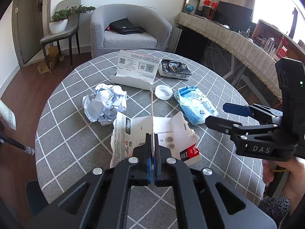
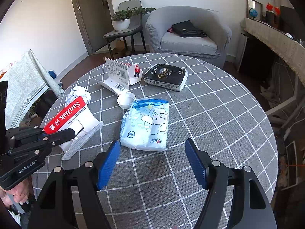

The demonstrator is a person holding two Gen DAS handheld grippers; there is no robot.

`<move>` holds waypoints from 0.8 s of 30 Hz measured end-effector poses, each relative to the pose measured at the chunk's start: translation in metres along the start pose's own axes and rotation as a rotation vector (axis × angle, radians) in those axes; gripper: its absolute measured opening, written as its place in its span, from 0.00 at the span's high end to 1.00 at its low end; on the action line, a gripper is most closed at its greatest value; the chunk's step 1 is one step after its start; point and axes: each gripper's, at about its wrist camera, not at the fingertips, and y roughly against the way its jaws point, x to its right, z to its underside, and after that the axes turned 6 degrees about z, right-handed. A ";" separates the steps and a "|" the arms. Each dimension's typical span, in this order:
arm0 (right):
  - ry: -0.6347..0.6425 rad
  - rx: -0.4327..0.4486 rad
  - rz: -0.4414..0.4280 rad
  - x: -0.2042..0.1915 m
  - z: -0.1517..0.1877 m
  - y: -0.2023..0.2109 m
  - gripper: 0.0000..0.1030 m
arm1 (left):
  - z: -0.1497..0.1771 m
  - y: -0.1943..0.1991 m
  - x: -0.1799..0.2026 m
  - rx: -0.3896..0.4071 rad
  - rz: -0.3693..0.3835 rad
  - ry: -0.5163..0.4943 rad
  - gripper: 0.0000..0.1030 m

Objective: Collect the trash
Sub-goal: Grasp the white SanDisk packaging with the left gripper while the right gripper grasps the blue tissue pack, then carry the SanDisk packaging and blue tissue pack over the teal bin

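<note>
Left tool [image 1: 152, 139] clamps torn SanDisk card [image 2: 65, 117]; tissue pack [image 2: 146, 124] ahead.

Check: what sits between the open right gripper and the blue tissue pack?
Nothing: only bare checked tablecloth lies between the right gripper and the blue tissue pack, seen in the right wrist view. Its jaws stand open, empty.

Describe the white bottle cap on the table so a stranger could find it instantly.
On the round checked table, the cap lies open side up between the blue tissue pack and the torn white card box. It is the only small round thing there.
</note>
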 end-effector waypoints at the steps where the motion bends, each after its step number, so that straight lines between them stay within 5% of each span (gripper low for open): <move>1: -0.003 -0.002 0.000 -0.001 -0.001 -0.001 0.27 | 0.001 0.003 -0.001 0.003 0.007 0.000 0.97; 19: -0.019 -0.048 0.084 -0.027 -0.018 -0.034 0.26 | 0.016 0.061 -0.032 0.037 -0.028 -0.013 0.97; 24: -0.018 -0.044 0.129 -0.030 -0.022 -0.035 0.50 | 0.018 0.081 -0.049 0.056 -0.056 0.001 0.97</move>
